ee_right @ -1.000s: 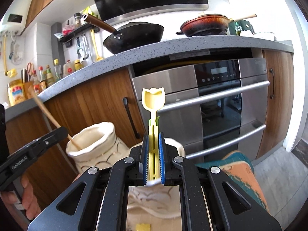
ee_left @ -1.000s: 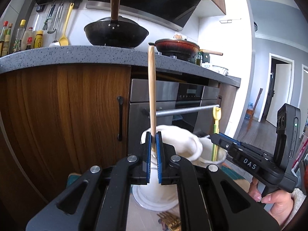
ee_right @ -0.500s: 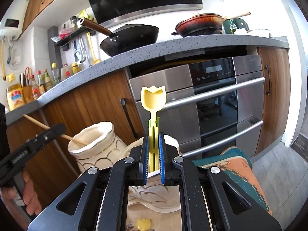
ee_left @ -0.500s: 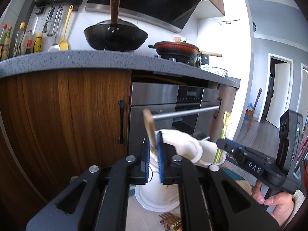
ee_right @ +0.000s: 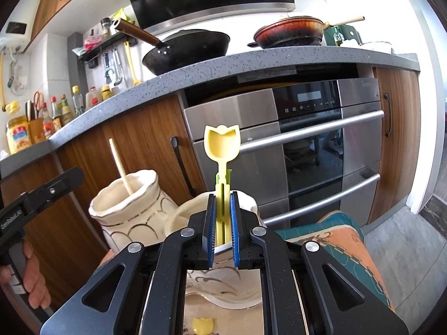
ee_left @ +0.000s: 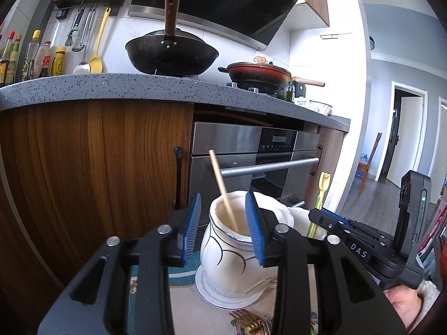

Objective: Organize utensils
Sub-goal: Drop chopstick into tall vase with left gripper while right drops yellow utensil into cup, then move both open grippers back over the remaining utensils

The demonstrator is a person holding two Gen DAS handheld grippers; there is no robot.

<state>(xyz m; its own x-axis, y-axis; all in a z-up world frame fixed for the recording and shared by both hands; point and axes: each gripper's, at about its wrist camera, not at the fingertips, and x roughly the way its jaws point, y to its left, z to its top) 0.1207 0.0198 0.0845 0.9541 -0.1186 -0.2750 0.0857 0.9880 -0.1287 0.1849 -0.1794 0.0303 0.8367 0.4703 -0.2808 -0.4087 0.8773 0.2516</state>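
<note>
Wooden stick [ee_left: 223, 189] drops into cream vase [ee_left: 232, 254] as left gripper [ee_left: 223, 229] jaws part (empty now); right gripper [ee_right: 222, 229] clamps yellow tulip spoon [ee_right: 222, 150], next in.

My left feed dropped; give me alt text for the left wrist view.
The left tool, jaws just opened, frames a cream vase with a wooden stick leaning inside, untouched. To the right, the right tool holds a yellow utensil over a second vase.

A cream vase [ee_left: 232, 254] with dark curved lines holds a pale wooden stick [ee_left: 222, 192]; a yellow tulip-shaped spoon [ee_right: 222, 145] shows a green stem, before walnut-brown cabinets [ee_left: 92, 173], a speckled grey surface [ee_left: 111, 86] and a teal-and-orange cloth [ee_right: 343, 243].
</note>
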